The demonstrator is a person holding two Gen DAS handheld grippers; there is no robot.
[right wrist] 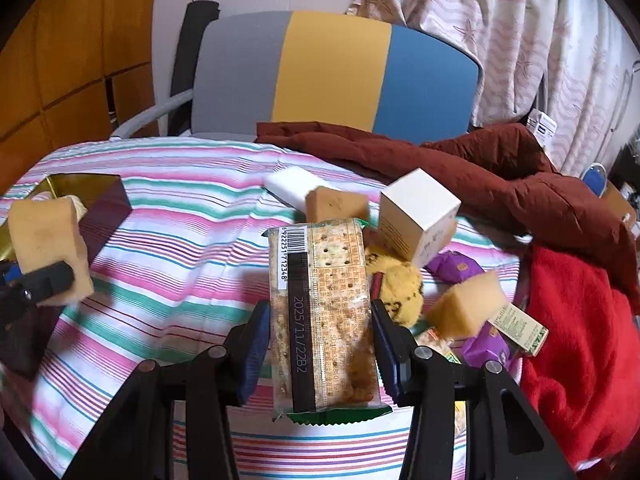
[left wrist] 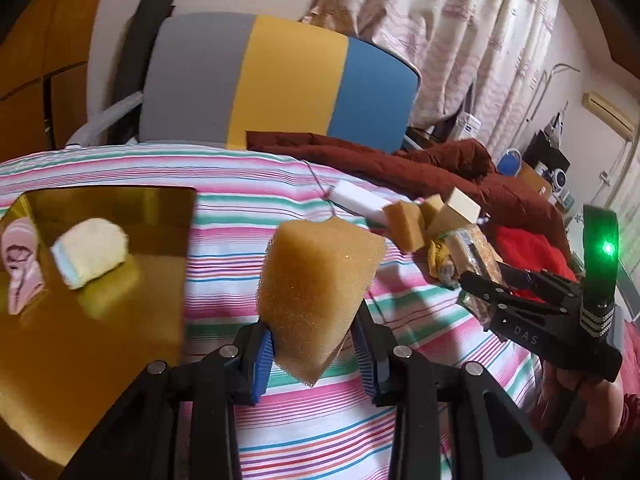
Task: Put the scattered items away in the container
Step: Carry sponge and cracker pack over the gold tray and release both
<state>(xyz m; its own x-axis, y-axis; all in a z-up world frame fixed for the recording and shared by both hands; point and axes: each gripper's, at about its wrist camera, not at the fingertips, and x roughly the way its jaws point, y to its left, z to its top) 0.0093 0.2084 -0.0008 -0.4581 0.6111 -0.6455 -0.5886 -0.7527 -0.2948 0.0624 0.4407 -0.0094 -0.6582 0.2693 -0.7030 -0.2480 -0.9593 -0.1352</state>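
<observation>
A: What is seen at the far left?

B: A gold-lined box is set on the striped sheet, with a cream roll and a pink item lying inside. Just right of it, a tan sponge block is clamped between the blue pads of the left gripper, raised off the sheet.

A: Can any writing be read?

B: "DAS" is printed on the right gripper's body. A cracker packet is pinched between the pads of the right gripper; "2025/11/22B2" and a barcode are shown on it.

A: And further right?

B: A white block, two more sponges, a cream carton and purple wrappers are heaped near the dark red quilt. A grey, yellow and blue chair back and curtains are seen behind. Open sheet is left between the box and the heap.
</observation>
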